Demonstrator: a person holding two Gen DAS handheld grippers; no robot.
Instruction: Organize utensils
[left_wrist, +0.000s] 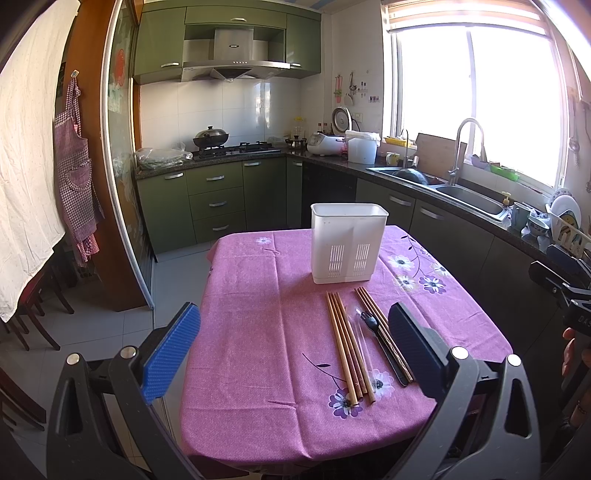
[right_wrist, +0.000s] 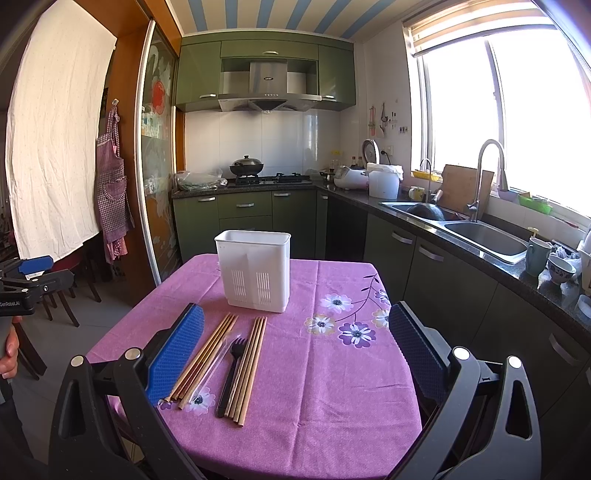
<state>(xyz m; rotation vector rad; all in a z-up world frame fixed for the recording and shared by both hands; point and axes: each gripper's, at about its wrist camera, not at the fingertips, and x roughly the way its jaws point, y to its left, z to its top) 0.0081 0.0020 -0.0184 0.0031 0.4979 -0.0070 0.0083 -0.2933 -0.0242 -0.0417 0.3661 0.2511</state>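
A white slotted utensil holder (left_wrist: 347, 243) (right_wrist: 255, 269) stands upright at the far middle of the purple-clothed table (left_wrist: 266, 332) (right_wrist: 332, 369). In front of it lie two bundles of wooden chopsticks (left_wrist: 345, 343) (right_wrist: 207, 354), with a black plastic fork (left_wrist: 380, 339) (right_wrist: 231, 365) and a clear plastic utensil (left_wrist: 360, 332) (right_wrist: 216, 365) between them. My left gripper (left_wrist: 295, 347) hovers open above the table's near edge, the utensils just inside its right finger. My right gripper (right_wrist: 295, 350) is also open, the utensils beside its left finger. Neither holds anything.
Green kitchen cabinets, a stove with a wok (left_wrist: 210, 137) and a counter with a sink (left_wrist: 469, 195) run behind and right of the table. A hanging white sheet (left_wrist: 29, 147), an apron and chairs stand to the left. A hand (right_wrist: 9, 354) holds the other gripper.
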